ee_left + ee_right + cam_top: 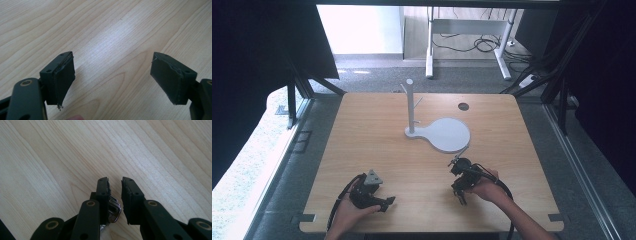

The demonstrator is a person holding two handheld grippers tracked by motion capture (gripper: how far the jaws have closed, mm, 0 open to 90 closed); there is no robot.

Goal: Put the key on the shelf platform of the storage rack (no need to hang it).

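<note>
My left gripper (387,201) rests near the table's front edge at the left. Its jaws stand wide open over bare wood in the left gripper view (112,80). My right gripper (460,195) is at the front right and points back toward the person. Its jaws (115,182) are only a narrow gap apart. A small bunch of metal keys (114,210) sits low in that gap, against the left jaw. A sliver of wood shows between the keys and the right jaw. A white stand (410,107) with side pegs rises from a round white base (448,135) at the table's middle back.
The wooden table (377,130) has a round cable hole (463,106) at the back right. Dark frame legs stand to both sides. A white desk frame (467,35) and cables are on the floor beyond.
</note>
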